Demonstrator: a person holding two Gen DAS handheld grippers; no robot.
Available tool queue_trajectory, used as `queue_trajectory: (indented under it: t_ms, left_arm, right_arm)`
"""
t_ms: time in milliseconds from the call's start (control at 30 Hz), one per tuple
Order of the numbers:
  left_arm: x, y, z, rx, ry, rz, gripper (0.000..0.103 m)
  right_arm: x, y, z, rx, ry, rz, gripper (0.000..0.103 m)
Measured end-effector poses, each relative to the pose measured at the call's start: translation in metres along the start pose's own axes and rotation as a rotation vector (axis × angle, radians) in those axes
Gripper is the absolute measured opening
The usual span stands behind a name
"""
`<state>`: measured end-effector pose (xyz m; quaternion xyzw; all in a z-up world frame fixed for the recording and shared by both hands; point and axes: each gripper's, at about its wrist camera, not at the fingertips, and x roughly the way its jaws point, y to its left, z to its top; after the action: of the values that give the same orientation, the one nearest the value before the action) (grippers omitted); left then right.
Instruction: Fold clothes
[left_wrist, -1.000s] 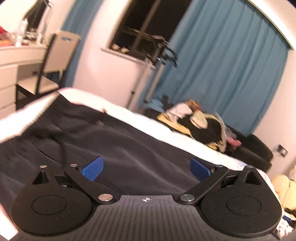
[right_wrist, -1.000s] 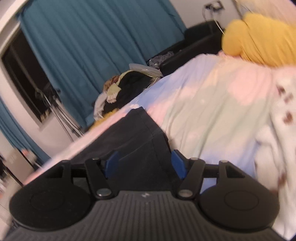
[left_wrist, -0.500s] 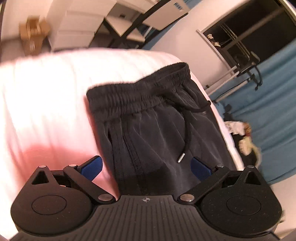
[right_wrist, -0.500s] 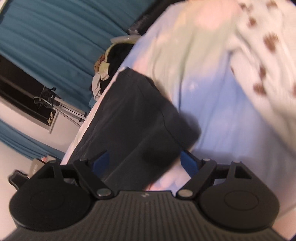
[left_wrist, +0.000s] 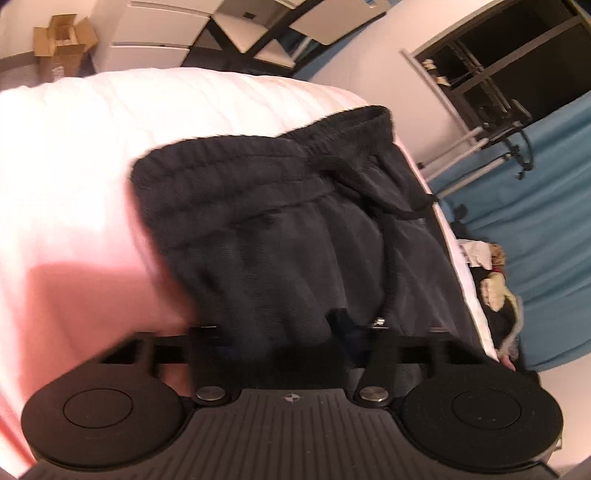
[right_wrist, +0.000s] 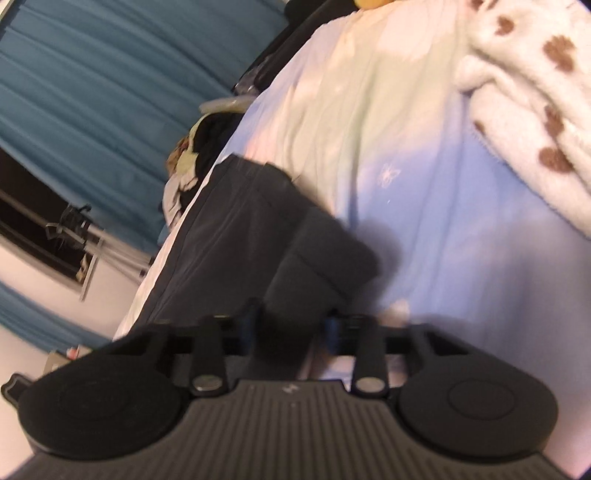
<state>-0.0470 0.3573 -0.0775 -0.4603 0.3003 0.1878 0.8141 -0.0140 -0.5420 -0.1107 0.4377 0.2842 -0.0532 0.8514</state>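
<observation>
**Barely begun: both ends gripped, no fold made**

Still flat on the bed (left_wrist: 92, 155), the black shorts (left_wrist: 295, 236) run toward twelve o'clock. The left gripper (left_wrist: 284, 332) has just been closing and pinches the waistband side; the right gripper (right_wrist: 291, 325) likewise clamps a leg hem (frames blurred). Every fold remains.

Black shorts (left_wrist: 280, 236) lie on the bed (left_wrist: 74, 155); a spotted white blanket (right_wrist: 524, 96) sits at the bed's far end.
</observation>
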Motion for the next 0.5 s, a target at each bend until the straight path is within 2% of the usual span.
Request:
queue_trajectory:
  t_ms: [67, 100, 200, 400, 500]
  left_arm:
    - [-0.005, 0.007, 0.002, -0.049, 0.002, -0.03, 0.019]
    - [-0.009, 0.006, 0.004, -0.058, 0.002, -0.04, 0.015]
    - [-0.026, -0.005, 0.011, -0.066, -0.018, -0.083, 0.012]
    - [-0.07, -0.048, 0.031, -0.08, -0.092, -0.217, 0.011]
    - [-0.079, -0.058, 0.03, -0.032, -0.124, -0.219, 0.011]
  right_arm:
    - [-0.004, 0.005, 0.0, -0.017, -0.026, -0.016, 0.01]
    - [-0.008, 0.009, 0.002, -0.029, -0.044, -0.015, 0.004]
    - [-0.021, 0.024, 0.011, -0.058, -0.085, 0.004, 0.003]
    - [-0.065, 0.056, 0.042, -0.058, -0.185, 0.136, 0.003]
    - [-0.08, 0.054, 0.042, -0.06, -0.208, 0.145, 0.003]
